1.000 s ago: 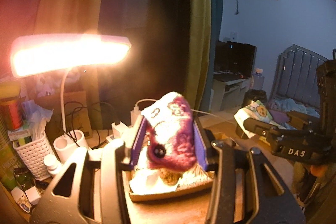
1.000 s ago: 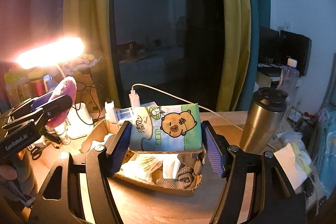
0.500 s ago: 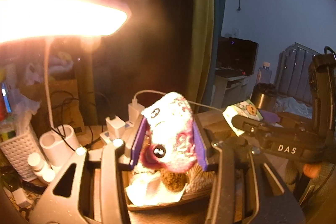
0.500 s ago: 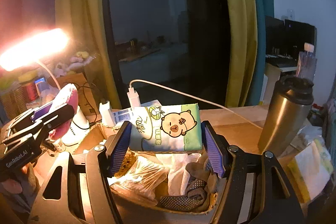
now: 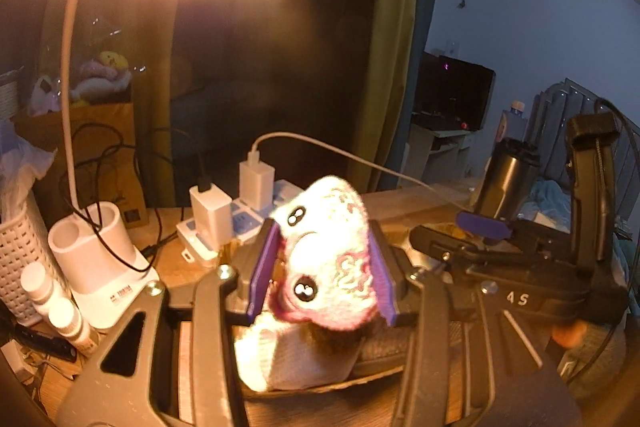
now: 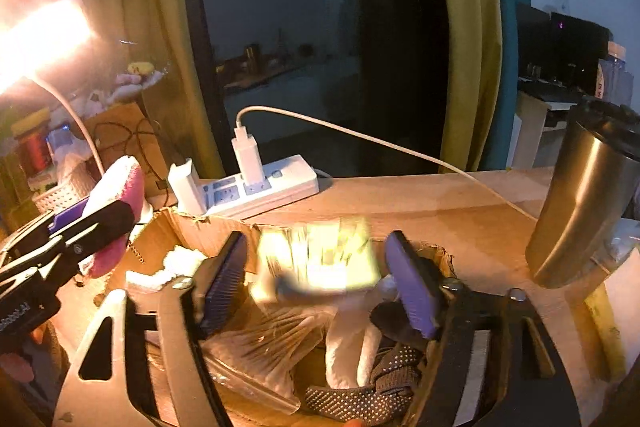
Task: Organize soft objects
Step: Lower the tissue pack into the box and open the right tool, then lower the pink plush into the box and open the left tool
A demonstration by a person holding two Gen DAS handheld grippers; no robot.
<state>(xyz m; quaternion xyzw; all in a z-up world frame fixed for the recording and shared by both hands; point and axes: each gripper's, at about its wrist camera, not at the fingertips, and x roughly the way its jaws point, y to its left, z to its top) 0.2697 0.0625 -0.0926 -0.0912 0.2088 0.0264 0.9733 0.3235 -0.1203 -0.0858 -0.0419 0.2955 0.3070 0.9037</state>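
Right wrist: right gripper (image 6: 316, 283) jaws just opened, blurred tissue pack (image 6: 320, 259) loose between | cardboard box (image 6: 208, 227): socks, cotton swabs | left wrist: left gripper (image 5: 322, 267) clamps knitted toy (image 5: 328, 267)

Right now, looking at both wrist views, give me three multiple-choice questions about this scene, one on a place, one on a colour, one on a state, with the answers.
1. Where does the steel tumbler stand?
A. inside the cardboard box
B. on the wooden table, to the right of the box
C. on the power strip

2. What colour are the pads of the right claw?
A. purple
B. orange
C. white

3. What is the state of the left claw?
A. open and empty
B. shut on the plush toy
C. shut on a charger

Answers:
1 B, the tumbler sits on the wooden table outside the cardboard box.
2 A, both pads show purple.
3 B, its pads press the sides of the plush toy.
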